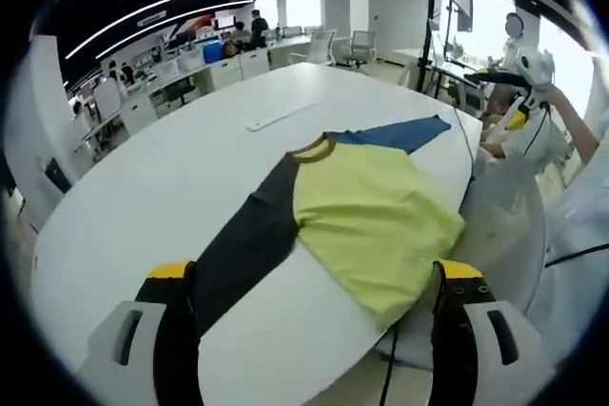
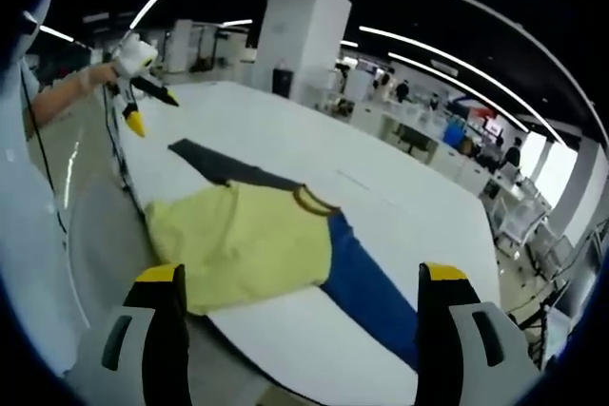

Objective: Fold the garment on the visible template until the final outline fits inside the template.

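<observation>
Bright ceiling strips, blown-out windows, sharp centre, strongly curved fisheye edges.

The flat-lying cloth garment (image 1: 371, 211) (image 2: 252, 240) had a pale yellow-green body, one black sleeve (image 1: 243, 244) (image 2: 214, 164), one royal-blue sleeve (image 1: 404, 133) (image 2: 371, 292) and a brown-ochre neckband (image 1: 312, 148) (image 2: 312, 201); no print or pattern showed on it. Beneath the garment, the large rounded smooth table (image 1: 171, 187) (image 2: 400, 206) was plain white. At the table's near edge, the left gripper (image 1: 319, 316) showed black jaws tipped in yellow on white housings. The right gripper (image 2: 303, 325) carried the same black, yellow and white scheme. Beyond the garment, a thin white strip (image 1: 284, 115) lay on the white table.
</observation>
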